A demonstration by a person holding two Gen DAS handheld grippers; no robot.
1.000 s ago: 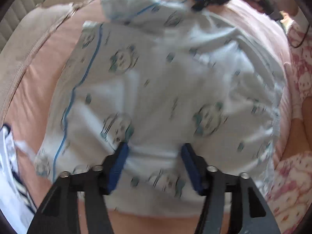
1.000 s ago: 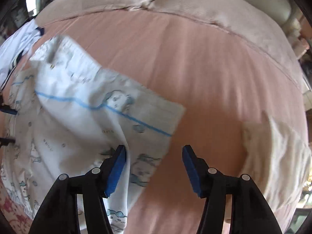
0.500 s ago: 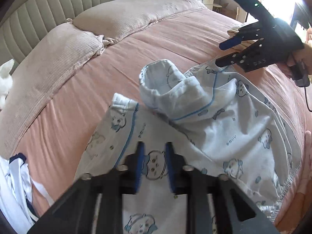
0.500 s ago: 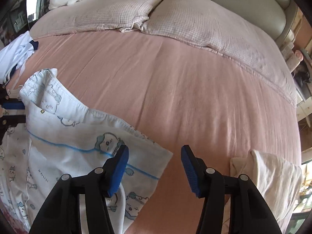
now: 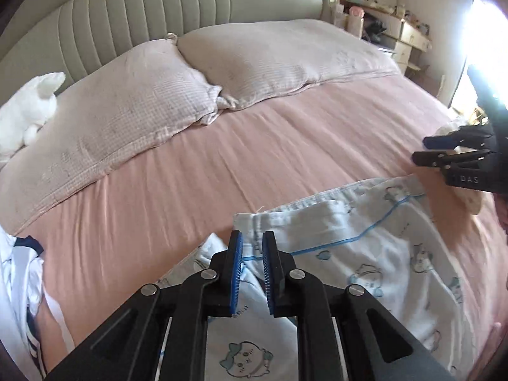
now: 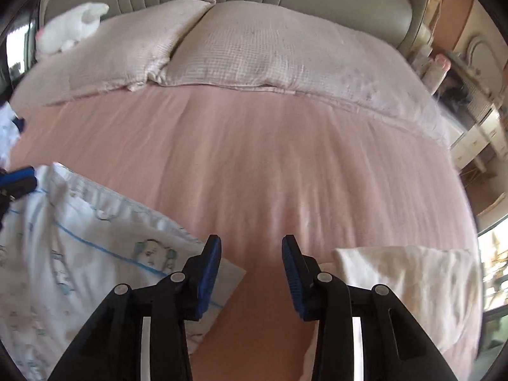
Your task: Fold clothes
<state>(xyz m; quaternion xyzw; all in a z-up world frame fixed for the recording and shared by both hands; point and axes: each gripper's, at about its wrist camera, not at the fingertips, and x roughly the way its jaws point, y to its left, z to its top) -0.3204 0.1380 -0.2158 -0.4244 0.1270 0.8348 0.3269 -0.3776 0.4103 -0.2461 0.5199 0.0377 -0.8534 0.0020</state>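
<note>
A white garment point(image 5: 365, 254) printed with small cartoon figures and blue piping lies on the pink bed sheet point(image 5: 254, 158). My left gripper point(image 5: 252, 238) is shut on a bunched fold at its near edge, with fabric pinched between the blue pads. The garment point(image 6: 79, 238) also fills the lower left of the right wrist view. My right gripper point(image 6: 251, 241) is open above bare sheet, its left finger over the garment's corner and nothing between its fingers. The right gripper point(image 5: 444, 152) also shows at the far right of the left wrist view.
Two pale checked pillows point(image 5: 222, 73) rest against the padded headboard point(image 5: 158, 16). A white plush toy point(image 5: 28, 111) sits at the left. A white and navy garment point(image 5: 19, 273) lies at the left edge, and a folded cream cloth point(image 6: 412, 285) at the right.
My left gripper went from open to shut on the garment's near fold and has tilted up towards the headboard. The right gripper stayed open and drew back to the garment's corner.
</note>
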